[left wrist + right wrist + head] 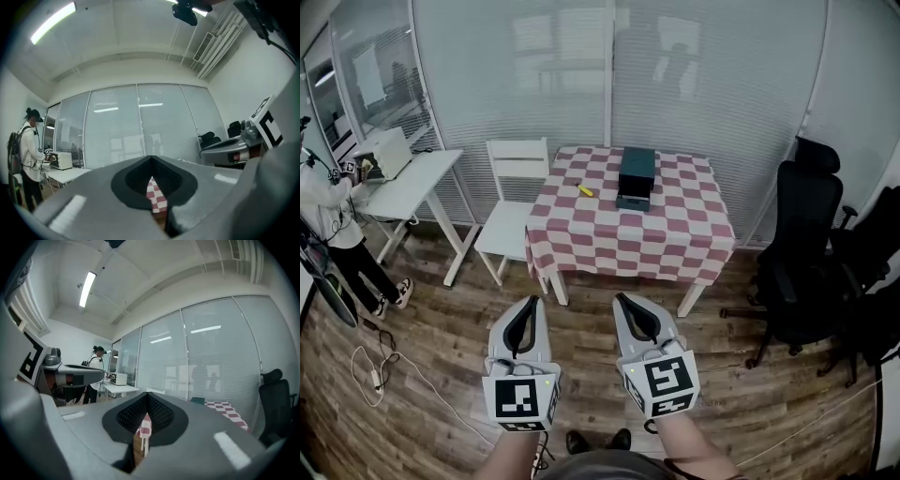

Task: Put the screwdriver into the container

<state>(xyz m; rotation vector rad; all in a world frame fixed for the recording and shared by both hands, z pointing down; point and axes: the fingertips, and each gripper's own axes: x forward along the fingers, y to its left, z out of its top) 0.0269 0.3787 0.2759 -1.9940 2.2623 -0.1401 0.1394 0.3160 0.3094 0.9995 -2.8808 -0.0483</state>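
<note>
Table [630, 246]: checked cloth, well ahead of both grippers across bare wood floor; white chair [512, 208] stood at its left edge, black office chair [802, 246] off its right.
Container [636, 176]: dark box at the table's far middle.
Screwdriver [585, 190]: yellow, flat on the table left of the container, apart from it, lying aslant.
Left gripper [528, 303]: jaws closed together, empty, well short of the table; likely the nearer one.
Right gripper [622, 300]: likewise closed, empty.

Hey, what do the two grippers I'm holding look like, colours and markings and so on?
They match. The left gripper and right gripper have pale grey bodies tapering to a point, with black ribbed pads lining the jaws. Each has a white cube at its rear, printed with black square markers. No sleeves show at the wrists.
</note>
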